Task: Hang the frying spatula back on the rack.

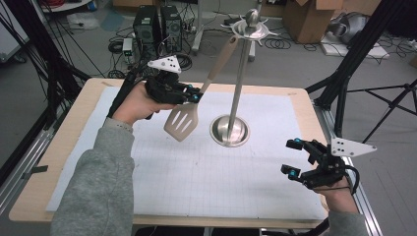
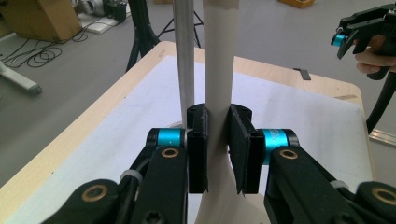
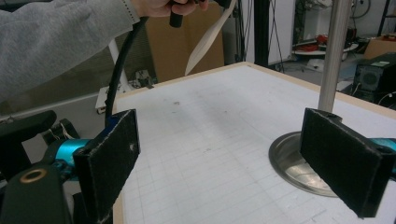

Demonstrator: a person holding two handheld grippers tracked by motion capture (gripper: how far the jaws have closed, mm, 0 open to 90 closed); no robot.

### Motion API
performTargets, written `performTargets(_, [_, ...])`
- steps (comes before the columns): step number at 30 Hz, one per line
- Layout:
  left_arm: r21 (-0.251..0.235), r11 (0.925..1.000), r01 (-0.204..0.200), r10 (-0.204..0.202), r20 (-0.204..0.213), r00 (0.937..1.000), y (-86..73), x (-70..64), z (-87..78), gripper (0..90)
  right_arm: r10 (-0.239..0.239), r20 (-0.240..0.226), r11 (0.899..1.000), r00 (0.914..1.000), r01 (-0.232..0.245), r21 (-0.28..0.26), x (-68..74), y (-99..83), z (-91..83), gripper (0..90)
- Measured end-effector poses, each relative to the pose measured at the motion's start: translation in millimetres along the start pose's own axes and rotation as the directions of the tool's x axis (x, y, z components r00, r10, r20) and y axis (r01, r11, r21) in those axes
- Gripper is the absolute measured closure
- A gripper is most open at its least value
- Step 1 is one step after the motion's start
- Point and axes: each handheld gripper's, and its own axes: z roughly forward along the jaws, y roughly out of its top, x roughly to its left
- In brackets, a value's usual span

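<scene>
Since the left claw (image 1: 195, 97) is only pinching the spatula (image 1: 183, 121) at the narrow neck, I'd guess it could twist or slip in the pads, and the long handle might knock the steel stand (image 1: 238, 93) just beside it. Spatula's a beige slotted one with a light wooden handle, held tilted above the surface (image 1: 196, 172), blade down, handle end up near the stand's hook ring. Right claw (image 1: 291, 157) hangs wide apart, holding nothing, near the right edge.

High view overlooks table (image 1: 69, 147) (gripper views closer, sharing it).
</scene>
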Motion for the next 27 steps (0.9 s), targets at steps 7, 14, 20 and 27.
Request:
performTargets(7, [0.002,1.0,-0.007,0.007,0.002,1.0,0.4,-0.8,6.4,77.6,-0.003,0.001,1.0,1.0,0.003,-0.001,-0.1,-0.2,-1.1,11.4])
performTargets(14, [0.001,0.9999,-0.011,0.011,0.002,0.9999,0.8,-2.2,15.2,77.7,-0.001,0.004,1.0,1.0,0.001,-0.004,0.2,-0.1,-1.6,11.4])
performTargets(20, [-0.022,0.9998,-0.003,0.003,0.005,1.0,-2.6,-1.2,19.6,77.5,0.0,0.004,1.0,1.0,0.0,-0.008,0.4,-0.1,-2.9,11.5])
performTargets(27, [-0.03,0.9995,-0.01,0.011,0.007,0.9999,-3.1,-2.0,22.4,77.6,-0.001,0.004,1.0,1.0,0.001,-0.009,0.8,-0.1,-3.5,11.4])
